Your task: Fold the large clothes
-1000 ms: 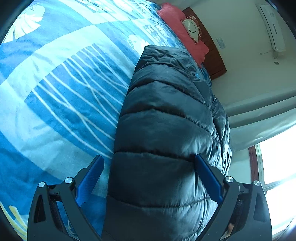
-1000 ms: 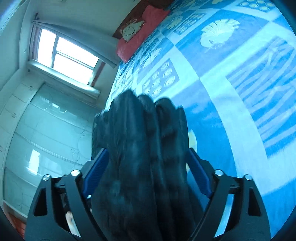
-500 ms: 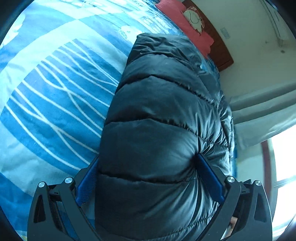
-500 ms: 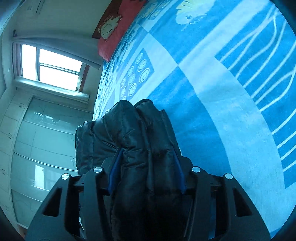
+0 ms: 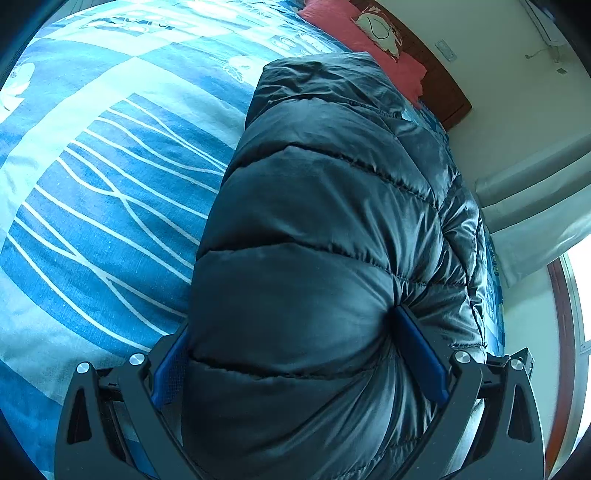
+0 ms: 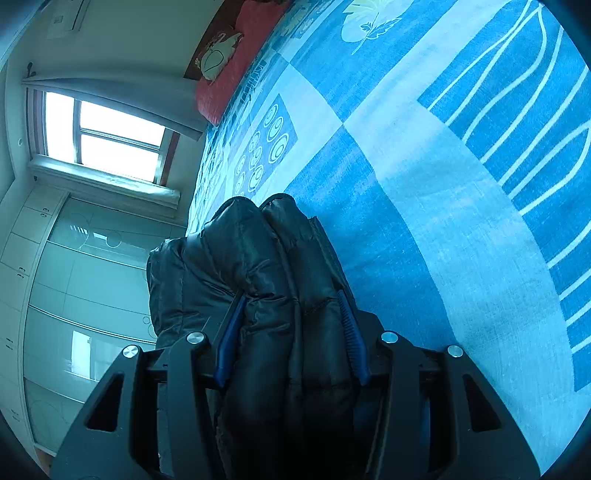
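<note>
Puffer jacket, dark and quilted, lies on the bed, on its blue patterned cover, and runs as a long padded roll straight away from my left tongs toward the red pillow at the headboard. That long axis is what I judge the next fold turns on: both ends of the near edge are in hand, and the bulk stretches forward along the line my left tongs point.

Left side: a fat quilted section fills the gap, and both blue pads press into it; the fabric puckers around the pad on the window side, so I read these tongs as clamped on the jacket, though standing wide because of the padding.

Right side: my right tongs have just been closing, and they now pinch a bunched stack of several jacket layers. The ribbed pads dent the folds on both sides. In this view the bundle pokes out only a short way ahead, with bare bedcover beyond it and a window and pale wardrobe doors off to one side.

Neither hand looks clearly nearer; both grip the jacket's near edge.
</note>
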Available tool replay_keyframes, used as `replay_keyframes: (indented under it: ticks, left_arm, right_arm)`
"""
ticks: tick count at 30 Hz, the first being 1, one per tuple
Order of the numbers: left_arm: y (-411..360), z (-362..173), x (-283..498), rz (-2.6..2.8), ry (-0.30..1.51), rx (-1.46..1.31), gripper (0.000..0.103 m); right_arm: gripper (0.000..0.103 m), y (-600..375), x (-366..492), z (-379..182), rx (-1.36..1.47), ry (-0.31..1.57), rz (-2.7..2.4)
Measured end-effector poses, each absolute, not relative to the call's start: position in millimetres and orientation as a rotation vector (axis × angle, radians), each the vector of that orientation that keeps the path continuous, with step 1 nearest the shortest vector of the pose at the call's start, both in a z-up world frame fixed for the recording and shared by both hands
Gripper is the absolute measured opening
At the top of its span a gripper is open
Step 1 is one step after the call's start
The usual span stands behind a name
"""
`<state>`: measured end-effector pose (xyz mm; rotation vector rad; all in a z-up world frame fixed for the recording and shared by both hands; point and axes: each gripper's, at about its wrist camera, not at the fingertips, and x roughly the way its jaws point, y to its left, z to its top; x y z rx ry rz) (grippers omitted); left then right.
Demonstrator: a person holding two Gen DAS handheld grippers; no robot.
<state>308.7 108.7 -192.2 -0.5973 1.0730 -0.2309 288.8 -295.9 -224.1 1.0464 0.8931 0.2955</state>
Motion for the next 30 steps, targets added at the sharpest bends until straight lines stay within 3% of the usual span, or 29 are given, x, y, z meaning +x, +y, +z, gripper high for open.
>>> replay_keyframes:
  ticks: [6,14,30]
  left_arm:
    - [111.0,-195.1,306.7,-0.241,1.063,-0.605,0.099]
    - [128.1,-195.1,305.4,-0.302,1.075,-0.689,0.099]
    - [148.2,-176.6,253.7,-0.229,1.050,-0.701,0.098]
  right_arm:
    - [0.047,-294.1,286.8,-221.0,1.050,0.887,0.299]
    - [0.062,-300.9,276.7,-205.2,1.088,0.879,0.287]
    - [0.064,-294.7,206.4,-164.3,0.915,0.858,0.180]
